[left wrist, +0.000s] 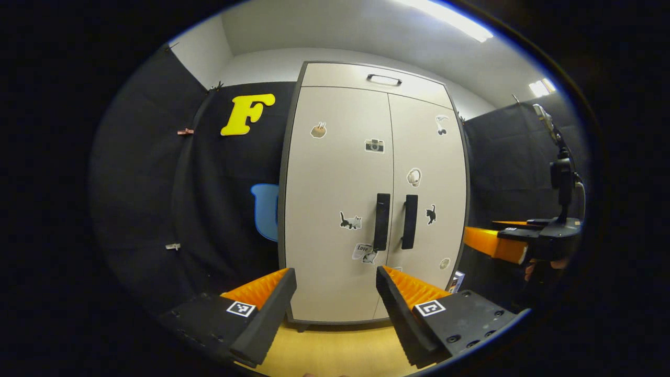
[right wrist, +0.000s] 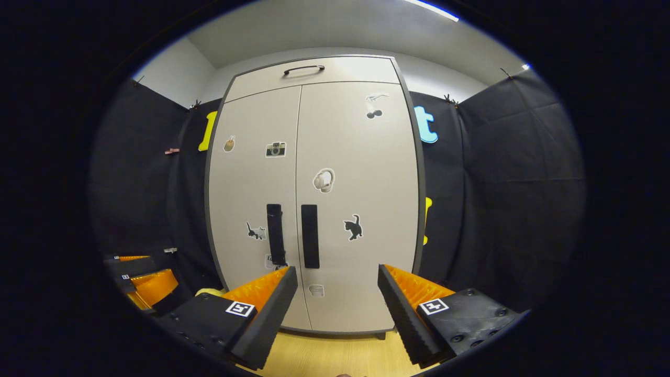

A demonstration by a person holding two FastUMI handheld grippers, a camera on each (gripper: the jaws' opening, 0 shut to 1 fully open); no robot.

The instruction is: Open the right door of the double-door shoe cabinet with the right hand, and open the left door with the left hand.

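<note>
The double-door shoe cabinet (left wrist: 366, 209) stands upright on a pale wooden floor (left wrist: 335, 351) against the black cloth wall, and both of its doors are closed, meeting in a thin vertical seam. In the left gripper view the left door (left wrist: 335, 173) and the right door (left wrist: 426, 157) each carry a dark vertical handle just beside that seam: the left handle (left wrist: 381, 221) and the right handle (left wrist: 409, 221) sit side by side, apart from each other, in the lower half of the cabinet. Small stickers dot both doors, and a shallow top panel with a horizontal pull (left wrist: 383, 79) runs above them. The left gripper (left wrist: 335, 283) hangs in front of the cabinet, well apart from it, jaws spread wide with nothing between them. In the right gripper view the right gripper (right wrist: 337, 280) likewise faces the cabinet (right wrist: 314, 199) from a distance, jaws wide apart and empty, the right handle (right wrist: 310, 236) seen just above its left finger. The left gripper also appears at the cabinet's lower left in that view (right wrist: 141, 283).
</note>
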